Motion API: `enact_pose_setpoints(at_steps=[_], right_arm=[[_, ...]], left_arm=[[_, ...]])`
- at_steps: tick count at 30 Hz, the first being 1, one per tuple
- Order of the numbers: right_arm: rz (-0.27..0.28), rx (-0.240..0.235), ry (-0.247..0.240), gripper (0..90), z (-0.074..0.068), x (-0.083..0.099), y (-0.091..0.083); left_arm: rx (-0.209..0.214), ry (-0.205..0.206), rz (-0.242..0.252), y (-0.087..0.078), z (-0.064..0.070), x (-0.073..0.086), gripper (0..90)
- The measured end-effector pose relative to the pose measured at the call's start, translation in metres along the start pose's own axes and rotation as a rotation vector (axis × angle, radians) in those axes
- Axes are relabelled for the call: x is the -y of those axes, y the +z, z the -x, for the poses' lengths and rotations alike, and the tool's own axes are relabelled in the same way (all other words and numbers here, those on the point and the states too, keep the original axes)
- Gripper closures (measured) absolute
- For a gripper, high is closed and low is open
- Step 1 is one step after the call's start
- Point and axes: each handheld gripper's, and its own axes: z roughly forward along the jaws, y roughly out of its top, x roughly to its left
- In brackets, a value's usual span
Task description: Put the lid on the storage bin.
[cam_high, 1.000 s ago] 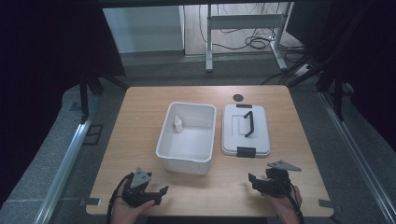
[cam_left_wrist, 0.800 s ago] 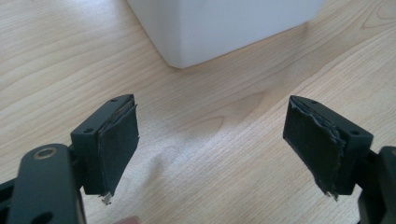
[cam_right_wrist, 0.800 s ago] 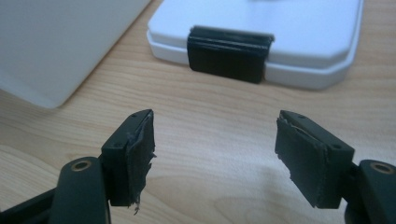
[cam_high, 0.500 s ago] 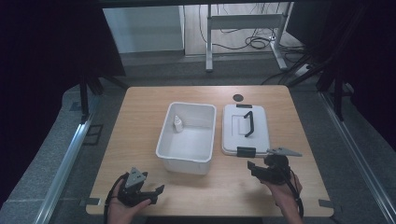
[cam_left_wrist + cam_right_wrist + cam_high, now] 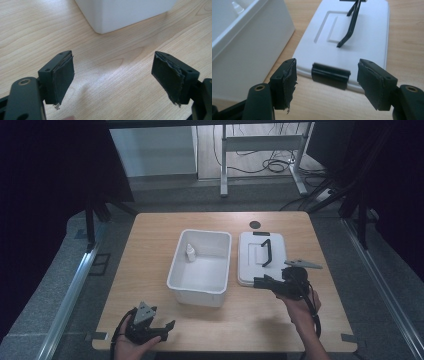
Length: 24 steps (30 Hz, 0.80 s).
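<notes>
A white open box (image 5: 200,267) stands mid-table with a small white bottle (image 5: 190,252) in its far left corner. To its right lies a flat white lid (image 5: 262,257) with a black handle (image 5: 266,252) and a black clip (image 5: 330,75) on its near edge. My right gripper (image 5: 260,282) is open, its jaws on either side of that near clip, just short of the lid (image 5: 352,32). My left gripper (image 5: 167,330) is open over bare wood near the front left, below the box corner (image 5: 117,15). Nothing is held.
A small dark round disc (image 5: 255,224) lies near the table's far edge behind the lid. The wooden table (image 5: 150,235) has bare room to the left of the box and along the front. A metal frame leg (image 5: 223,160) stands on the floor beyond.
My right gripper has moved forward and left to the near edge of the lid. My left gripper has slid back toward the front edge.
</notes>
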Motion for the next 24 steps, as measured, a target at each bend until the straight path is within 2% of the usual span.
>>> enact_pose_setpoints(at_steps=[3,8,11,14,18,24], right_arm=[[0.004,0.035,-0.007,32.4,-0.005,-0.008,0.004],[-0.02,0.091,-0.021,32.4,-0.008,-0.025,0.014],[-0.038,0.115,-0.009,33.9,-0.007,-0.039,0.021],[-0.056,0.114,0.012,35.0,-0.006,-0.052,0.028],[-0.09,0.137,0.018,35.6,-0.005,-0.067,0.039],[-0.14,0.126,0.055,40.5,0.004,-0.08,0.054]], left_arm=[[0.005,0.001,-0.009,0.002,-0.001,0.001,18.4],[0.006,-0.007,0.005,-0.001,-0.002,0.002,18.4],[0.003,-0.013,0.013,-0.003,-0.004,0.001,18.4],[0.005,-0.011,0.007,-0.001,-0.003,0.001,18.4],[0.009,-0.004,-0.001,0.001,-0.002,0.001,18.4],[0.006,-0.01,-0.002,0.0,-0.004,0.003,18.4]])
